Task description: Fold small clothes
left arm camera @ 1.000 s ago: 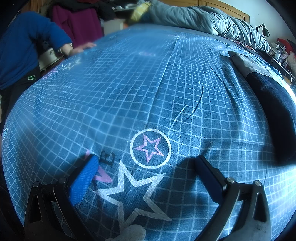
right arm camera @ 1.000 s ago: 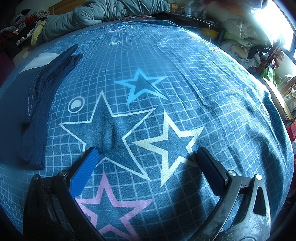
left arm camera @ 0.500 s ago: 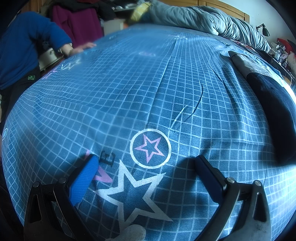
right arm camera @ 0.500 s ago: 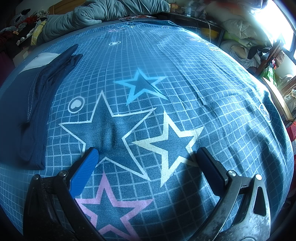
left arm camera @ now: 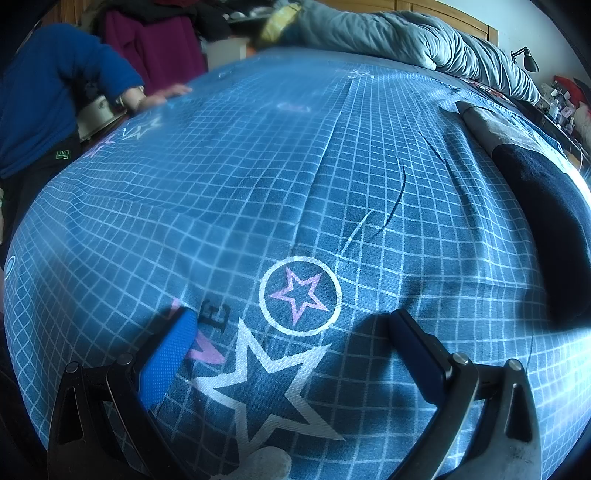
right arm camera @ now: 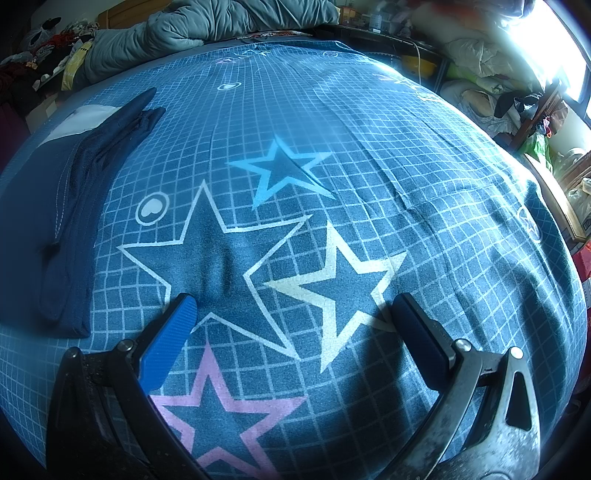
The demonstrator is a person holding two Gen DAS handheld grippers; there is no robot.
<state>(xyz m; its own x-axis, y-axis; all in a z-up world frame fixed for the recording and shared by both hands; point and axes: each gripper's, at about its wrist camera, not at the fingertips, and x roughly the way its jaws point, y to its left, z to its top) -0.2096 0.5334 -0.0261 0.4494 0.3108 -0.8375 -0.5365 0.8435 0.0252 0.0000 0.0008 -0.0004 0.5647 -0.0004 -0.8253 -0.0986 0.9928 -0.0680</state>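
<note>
Both tools hover wide open and empty over a blue star-print bedsheet (right arm camera: 369,155): the left gripper (left arm camera: 291,325) and the right gripper (right arm camera: 295,306). A folded navy garment (right arm camera: 74,206) lies between them, near a blue-sleeved person's hand (left arm camera: 162,96) at the bed's edge.

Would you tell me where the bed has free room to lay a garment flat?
The bedspread is bare from the dark garment rightward to its edge, ahead of both open grippers. The head end is crowded by the grey duvet.
</note>
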